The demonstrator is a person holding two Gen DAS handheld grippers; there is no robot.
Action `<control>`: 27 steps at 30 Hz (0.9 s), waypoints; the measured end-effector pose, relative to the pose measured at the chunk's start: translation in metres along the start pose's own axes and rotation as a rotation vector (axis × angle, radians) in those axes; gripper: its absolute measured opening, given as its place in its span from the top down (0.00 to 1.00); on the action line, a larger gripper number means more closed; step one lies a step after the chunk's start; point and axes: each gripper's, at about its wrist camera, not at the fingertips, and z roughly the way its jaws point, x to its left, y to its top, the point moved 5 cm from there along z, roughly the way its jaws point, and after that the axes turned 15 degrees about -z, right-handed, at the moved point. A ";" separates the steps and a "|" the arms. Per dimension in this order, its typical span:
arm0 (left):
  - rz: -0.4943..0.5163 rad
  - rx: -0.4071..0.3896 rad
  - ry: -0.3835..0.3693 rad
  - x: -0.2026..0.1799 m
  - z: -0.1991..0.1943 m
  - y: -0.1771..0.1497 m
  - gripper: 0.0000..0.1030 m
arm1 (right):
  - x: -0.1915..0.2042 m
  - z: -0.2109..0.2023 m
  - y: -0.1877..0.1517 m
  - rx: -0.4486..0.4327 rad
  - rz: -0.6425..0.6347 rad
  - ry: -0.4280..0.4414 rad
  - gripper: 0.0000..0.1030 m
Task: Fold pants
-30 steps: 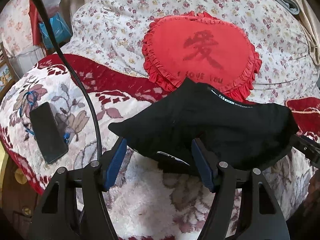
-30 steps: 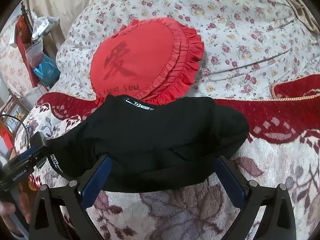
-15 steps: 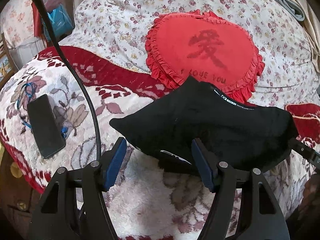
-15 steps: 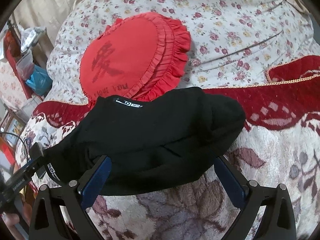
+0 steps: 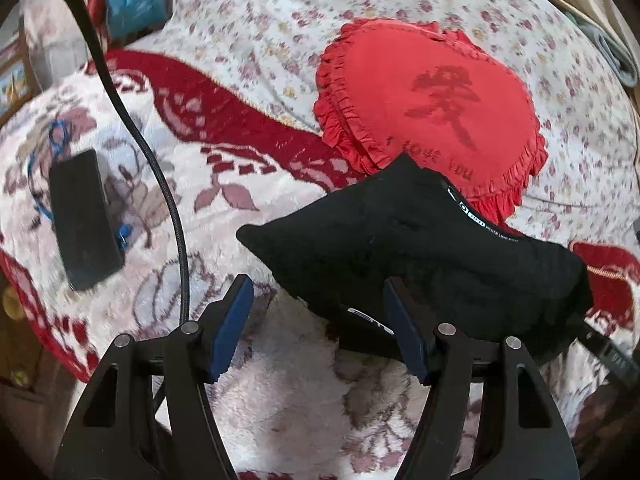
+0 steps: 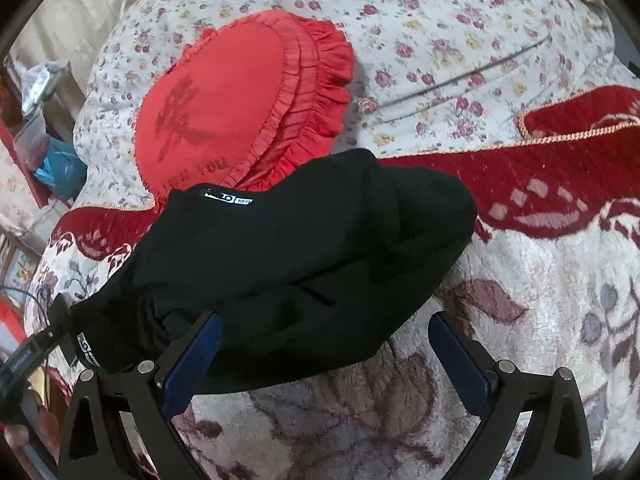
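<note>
The black pants [image 5: 420, 256] are folded into a thick bundle over the fluffy red-and-white blanket [image 5: 280, 392]. My left gripper [image 5: 317, 284] is open; the bundle's left end lies over its right finger [image 5: 404, 332], and nothing touches the left pad. In the right wrist view the pants [image 6: 304, 264] spread across my right gripper [image 6: 324, 318], also open. The cloth covers its left fingertip [image 6: 196, 352] and stays apart from the right pad [image 6: 460, 360]. I cannot tell whether the bundle rests on the blanket or hangs just above it.
A red heart-shaped pillow [image 5: 432, 104] leans on a floral quilt [image 6: 440, 32] right behind the pants. A black phone [image 5: 82, 220] lies at the left, with a black cable [image 5: 160, 184] arching beside it. The bed's edge drops off at the far left, where a blue bag [image 5: 132, 0] stands.
Both grippers have rolled and sunk a little toward the blanket, with the pants still lying across them. Jaws stay equally wide. The pillow and phone have slid in view.
</note>
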 end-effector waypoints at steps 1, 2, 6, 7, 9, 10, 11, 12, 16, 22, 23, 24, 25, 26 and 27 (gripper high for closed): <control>-0.006 0.006 0.000 0.000 0.002 0.001 0.35 | 0.000 0.002 -0.001 0.005 0.007 0.003 0.01; -0.010 0.010 0.001 0.001 0.004 0.001 0.35 | -0.001 0.005 -0.001 0.010 0.018 0.009 0.01; -0.026 0.029 0.001 -0.001 0.016 0.001 0.35 | -0.005 0.017 -0.004 0.020 0.061 0.063 0.06; -0.029 0.034 0.005 -0.001 0.020 0.000 0.35 | -0.006 0.021 -0.006 0.025 0.061 0.069 0.12; -0.034 0.045 0.025 0.000 0.030 0.000 0.35 | -0.007 0.030 -0.010 0.056 0.045 0.060 0.38; -0.035 0.047 0.039 0.002 0.034 0.001 0.35 | -0.007 0.032 -0.011 0.060 0.040 0.059 0.41; -0.041 0.049 0.052 0.003 0.039 0.003 0.35 | -0.008 0.034 -0.012 0.053 0.037 0.059 0.45; -0.051 0.048 0.054 0.005 0.042 0.006 0.35 | -0.009 0.034 -0.013 0.040 0.034 0.059 0.51; -0.088 0.063 0.029 0.005 0.055 0.010 0.35 | -0.014 0.033 -0.015 0.009 0.023 0.048 0.69; -0.083 0.114 -0.033 0.001 0.067 -0.002 0.85 | -0.005 0.018 -0.019 -0.006 -0.038 0.075 0.89; -0.079 0.105 -0.048 0.000 0.063 -0.004 0.87 | -0.001 0.013 -0.021 -0.007 -0.052 0.081 0.91; -0.068 0.091 -0.061 0.000 0.057 -0.005 0.88 | 0.004 0.007 -0.023 -0.009 -0.068 0.096 0.91; -0.057 0.080 -0.072 0.000 0.050 -0.006 0.90 | 0.008 0.002 -0.025 -0.012 -0.076 0.111 0.91; -0.038 0.067 -0.090 0.001 0.038 -0.007 0.91 | 0.013 -0.004 -0.028 -0.015 -0.085 0.127 0.92; -0.027 0.059 -0.095 0.002 0.030 -0.009 0.91 | 0.018 -0.012 -0.033 -0.015 -0.099 0.137 0.92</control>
